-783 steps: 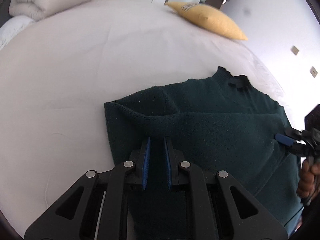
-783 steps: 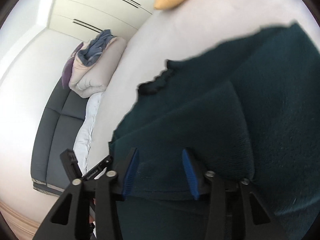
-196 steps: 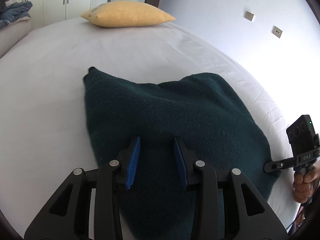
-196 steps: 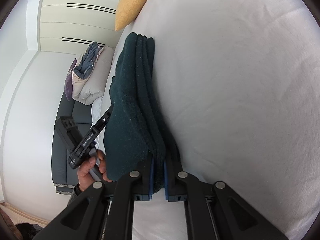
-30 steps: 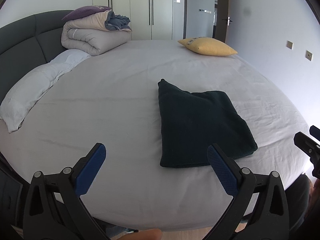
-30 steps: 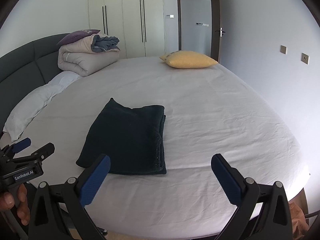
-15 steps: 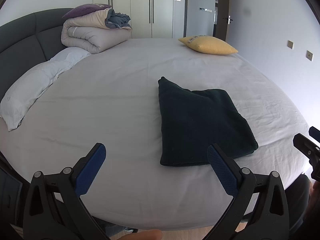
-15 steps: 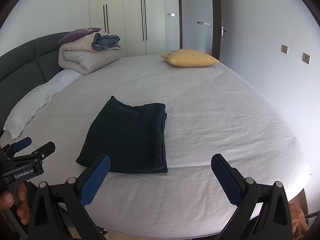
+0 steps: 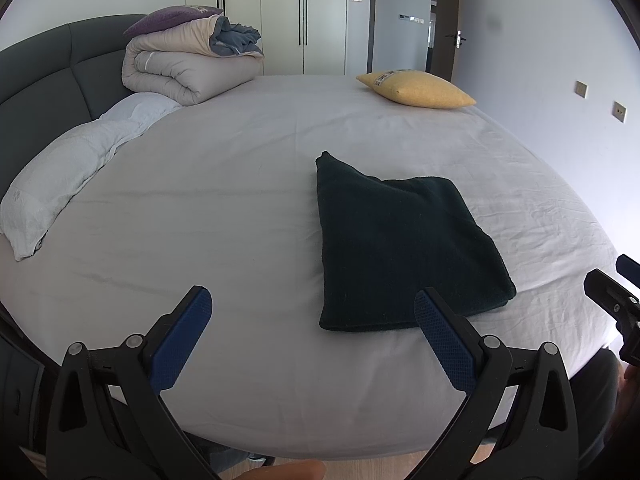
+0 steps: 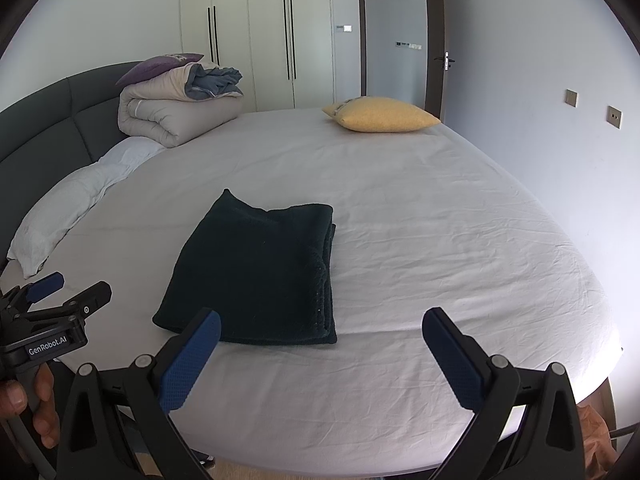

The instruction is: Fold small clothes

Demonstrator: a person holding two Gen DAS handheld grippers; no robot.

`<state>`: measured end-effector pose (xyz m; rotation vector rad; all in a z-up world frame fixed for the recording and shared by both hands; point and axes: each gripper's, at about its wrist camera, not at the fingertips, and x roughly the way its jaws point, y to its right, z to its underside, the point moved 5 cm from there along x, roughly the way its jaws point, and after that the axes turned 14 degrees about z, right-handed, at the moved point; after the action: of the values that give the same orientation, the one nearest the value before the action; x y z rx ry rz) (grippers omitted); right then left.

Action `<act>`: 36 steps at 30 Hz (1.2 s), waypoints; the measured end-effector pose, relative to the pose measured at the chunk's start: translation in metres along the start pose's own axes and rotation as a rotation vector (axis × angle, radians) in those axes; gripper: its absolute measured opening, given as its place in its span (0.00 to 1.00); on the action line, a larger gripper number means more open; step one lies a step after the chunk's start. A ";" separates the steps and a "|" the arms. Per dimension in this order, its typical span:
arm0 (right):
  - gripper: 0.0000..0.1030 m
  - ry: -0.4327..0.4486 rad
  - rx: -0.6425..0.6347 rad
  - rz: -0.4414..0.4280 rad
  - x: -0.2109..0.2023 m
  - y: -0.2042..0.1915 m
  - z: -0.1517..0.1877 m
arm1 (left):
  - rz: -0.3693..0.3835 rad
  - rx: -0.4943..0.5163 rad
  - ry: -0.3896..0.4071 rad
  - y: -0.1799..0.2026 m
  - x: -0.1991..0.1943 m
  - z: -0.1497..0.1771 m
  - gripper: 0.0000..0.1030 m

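Since half a second ago hardly anything has shifted: both my tools hang back off the near edge of the bed (image 9: 240, 184), the left gripper (image 9: 312, 308) and the right gripper (image 10: 320, 330) each with blue pads spread wide and holding nothing. My folded dark green sweater (image 10: 264, 268) lies flat on the sheet just beyond the fingertips, its stacked edges showing on the right side, with bare sheet between it and me. Well behind it sit a yellow cushion (image 10: 382, 115), a rolled duvet (image 9: 188, 62) against the dark headboard (image 9: 52, 72), and a white pillow (image 9: 68, 172) at the left.
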<state>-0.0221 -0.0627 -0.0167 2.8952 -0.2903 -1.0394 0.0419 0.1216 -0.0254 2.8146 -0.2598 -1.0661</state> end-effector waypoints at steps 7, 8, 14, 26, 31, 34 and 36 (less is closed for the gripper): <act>1.00 -0.004 -0.002 -0.003 0.002 -0.001 0.002 | -0.001 -0.002 -0.001 0.001 0.000 0.002 1.00; 1.00 -0.005 -0.003 -0.004 0.002 -0.001 0.002 | 0.000 -0.003 -0.002 0.000 0.000 0.002 1.00; 1.00 -0.007 -0.004 -0.004 0.003 -0.002 0.004 | 0.000 -0.006 -0.005 -0.002 0.001 0.003 1.00; 1.00 -0.008 -0.005 -0.006 0.004 0.000 0.003 | 0.002 -0.007 -0.007 -0.002 0.001 0.003 1.00; 1.00 -0.009 -0.005 -0.006 0.004 -0.001 0.004 | 0.003 -0.007 -0.008 -0.003 0.002 0.004 1.00; 1.00 -0.008 -0.005 -0.007 0.004 0.000 0.003 | 0.004 -0.007 -0.008 -0.004 0.001 0.004 1.00; 1.00 -0.009 -0.005 -0.006 0.004 -0.001 0.004 | 0.004 -0.006 -0.008 -0.004 0.001 0.004 1.00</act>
<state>-0.0218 -0.0627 -0.0220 2.8897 -0.2787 -1.0531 0.0406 0.1247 -0.0300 2.8040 -0.2626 -1.0749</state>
